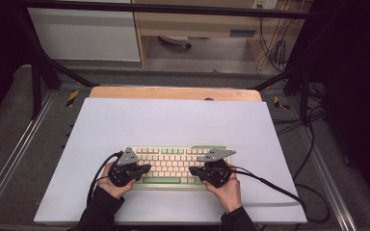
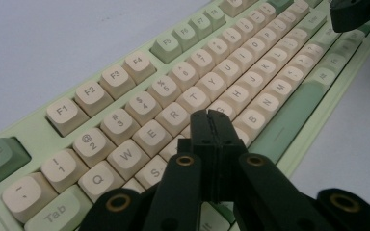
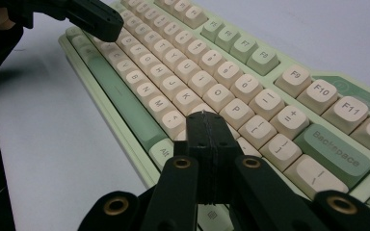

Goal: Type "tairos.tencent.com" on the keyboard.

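Both grippers, left gripper [image 2: 214, 115] and right gripper [image 3: 207, 118], have jaws pressed together, empty, making blunt tips over the keyboard [image 1: 176, 166] near the table's [image 1: 173, 120] front edge, probably to press keys.
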A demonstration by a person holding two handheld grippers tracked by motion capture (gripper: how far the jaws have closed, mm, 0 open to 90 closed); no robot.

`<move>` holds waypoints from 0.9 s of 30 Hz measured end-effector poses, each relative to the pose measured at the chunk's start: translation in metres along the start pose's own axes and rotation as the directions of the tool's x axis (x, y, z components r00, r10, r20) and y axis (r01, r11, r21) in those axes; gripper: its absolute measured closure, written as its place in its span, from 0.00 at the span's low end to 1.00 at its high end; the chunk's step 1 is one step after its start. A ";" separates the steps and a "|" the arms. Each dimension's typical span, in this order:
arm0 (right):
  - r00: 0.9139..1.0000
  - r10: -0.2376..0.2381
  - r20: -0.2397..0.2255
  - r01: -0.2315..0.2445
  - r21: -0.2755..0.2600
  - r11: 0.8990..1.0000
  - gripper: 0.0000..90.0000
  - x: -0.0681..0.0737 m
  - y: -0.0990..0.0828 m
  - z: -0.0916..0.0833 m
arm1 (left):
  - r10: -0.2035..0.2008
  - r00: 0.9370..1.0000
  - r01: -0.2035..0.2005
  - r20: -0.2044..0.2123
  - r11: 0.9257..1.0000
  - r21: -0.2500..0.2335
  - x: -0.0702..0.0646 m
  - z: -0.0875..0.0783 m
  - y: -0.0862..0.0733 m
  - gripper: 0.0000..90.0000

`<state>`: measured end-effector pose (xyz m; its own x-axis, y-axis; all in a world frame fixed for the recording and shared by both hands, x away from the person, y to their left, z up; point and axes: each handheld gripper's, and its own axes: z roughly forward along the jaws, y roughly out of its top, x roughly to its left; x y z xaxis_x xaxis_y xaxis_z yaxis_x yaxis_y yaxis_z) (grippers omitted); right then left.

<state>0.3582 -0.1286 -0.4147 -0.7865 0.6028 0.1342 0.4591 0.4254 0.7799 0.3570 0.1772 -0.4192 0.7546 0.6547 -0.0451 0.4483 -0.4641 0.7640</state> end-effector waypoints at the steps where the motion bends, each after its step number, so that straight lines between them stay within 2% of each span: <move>1: 1.000 0.000 0.000 0.000 0.000 1.000 1.00 0.000 0.000 0.000 | 0.002 1.000 -0.002 0.003 1.000 0.004 0.000 0.000 0.000 1.00; 16: 1.000 0.001 0.000 -0.001 -0.003 1.000 1.00 -0.001 0.000 -0.001 | 0.017 1.000 -0.018 0.017 0.999 0.043 -0.004 0.008 -0.006 1.00; 27: 1.000 0.005 -0.003 -0.005 0.000 1.000 1.00 0.000 -0.001 0.001 | 0.000 1.000 0.000 0.015 1.000 0.009 0.000 -0.001 -0.003 1.00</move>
<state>0.3583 -0.1288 -0.4161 -0.7853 0.6031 0.1400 0.4630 0.4220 0.7794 0.3551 0.1793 -0.4213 0.7616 0.6457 -0.0548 0.4525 -0.4694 0.7582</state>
